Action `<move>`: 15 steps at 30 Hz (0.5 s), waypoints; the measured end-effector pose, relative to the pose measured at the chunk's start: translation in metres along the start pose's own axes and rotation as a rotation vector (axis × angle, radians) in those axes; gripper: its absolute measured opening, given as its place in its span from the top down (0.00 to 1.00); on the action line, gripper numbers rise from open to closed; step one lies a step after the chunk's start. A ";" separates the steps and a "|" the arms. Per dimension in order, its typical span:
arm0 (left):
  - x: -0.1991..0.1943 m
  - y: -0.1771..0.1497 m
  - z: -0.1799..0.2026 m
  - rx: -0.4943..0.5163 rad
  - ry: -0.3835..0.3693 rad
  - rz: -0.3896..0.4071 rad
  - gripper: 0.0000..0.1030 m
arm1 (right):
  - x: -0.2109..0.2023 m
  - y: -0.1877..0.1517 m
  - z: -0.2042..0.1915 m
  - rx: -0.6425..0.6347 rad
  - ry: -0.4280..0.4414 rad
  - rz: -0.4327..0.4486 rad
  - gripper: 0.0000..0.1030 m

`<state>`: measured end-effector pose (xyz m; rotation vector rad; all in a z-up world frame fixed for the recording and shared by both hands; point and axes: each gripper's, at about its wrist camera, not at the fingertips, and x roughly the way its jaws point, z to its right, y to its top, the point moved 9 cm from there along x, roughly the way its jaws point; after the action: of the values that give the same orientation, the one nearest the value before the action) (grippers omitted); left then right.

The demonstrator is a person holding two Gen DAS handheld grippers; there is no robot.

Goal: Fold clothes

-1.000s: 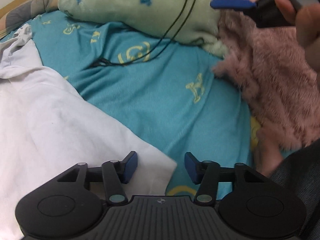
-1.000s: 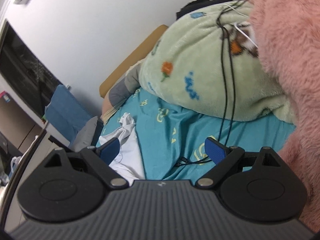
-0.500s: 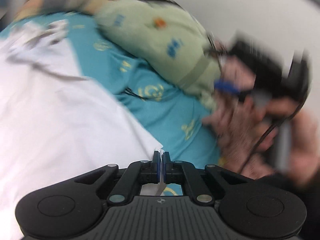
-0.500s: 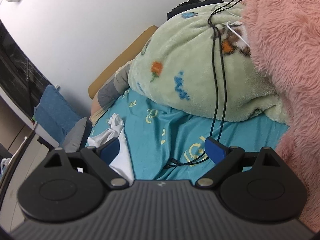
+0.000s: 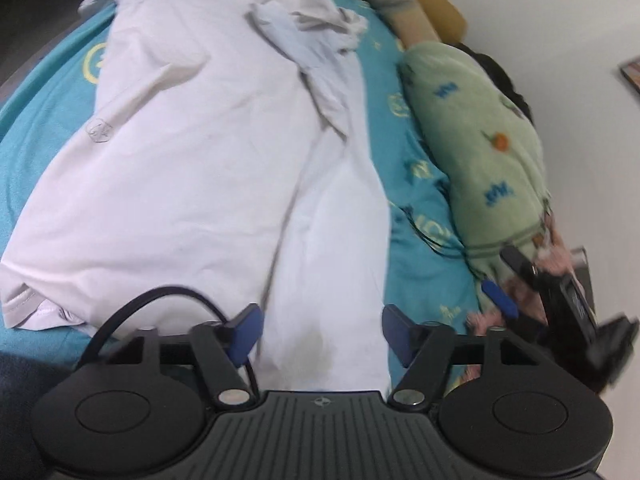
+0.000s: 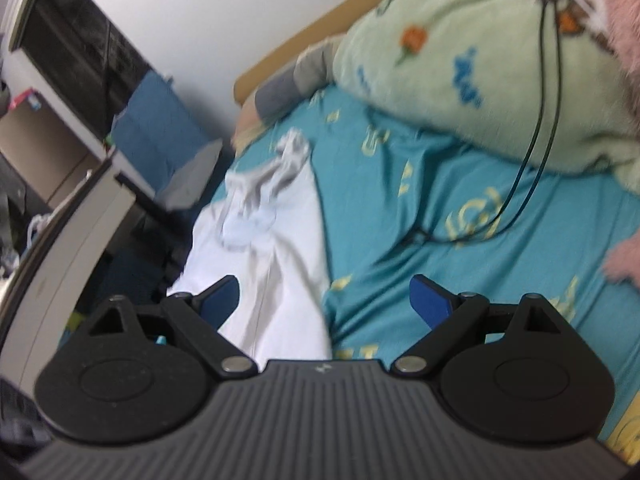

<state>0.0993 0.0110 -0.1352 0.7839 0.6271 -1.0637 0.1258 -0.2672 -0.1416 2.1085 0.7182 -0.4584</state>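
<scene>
White shirt (image 5: 192, 152) lies under opening left tool (image 5: 320, 334).

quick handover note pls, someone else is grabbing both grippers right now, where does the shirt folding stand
Left gripper: jaws opening, nothing between them, above the near end of the white shirt.
Right gripper: open, empty, over the shirt's edge and the teal sheet.
Shirt: lies lengthwise on the sheet, its right side folded in as a long strip, one sleeve crumpled at the far end.
Green blanket and a black cable lie beside it.
Done: one side fold.
Left: probably the other side, the sleeve, then folding end to end.
</scene>
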 end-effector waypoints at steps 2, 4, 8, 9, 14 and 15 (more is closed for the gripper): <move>0.019 0.003 -0.007 -0.035 0.028 -0.037 0.32 | 0.006 -0.006 -0.004 -0.013 -0.002 -0.025 0.10; 0.040 0.001 -0.015 -0.046 0.074 -0.079 0.34 | 0.010 -0.009 -0.008 -0.031 -0.011 -0.035 0.10; 0.071 -0.009 -0.018 0.013 0.123 -0.158 0.75 | 0.016 -0.014 -0.010 -0.062 -0.035 -0.051 0.10; 0.072 -0.013 -0.015 0.044 0.123 -0.172 0.97 | 0.017 -0.016 -0.010 -0.066 -0.037 -0.057 0.10; 0.052 -0.030 -0.010 0.187 0.227 -0.175 0.98 | 0.022 -0.021 -0.014 -0.090 -0.031 -0.077 0.10; 0.050 -0.034 -0.011 0.204 0.247 -0.183 0.98 | 0.022 -0.021 -0.016 -0.097 -0.028 -0.077 0.10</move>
<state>0.0857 -0.0151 -0.1893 1.0619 0.8204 -1.2216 0.1305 -0.2364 -0.1576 1.9856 0.7926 -0.4843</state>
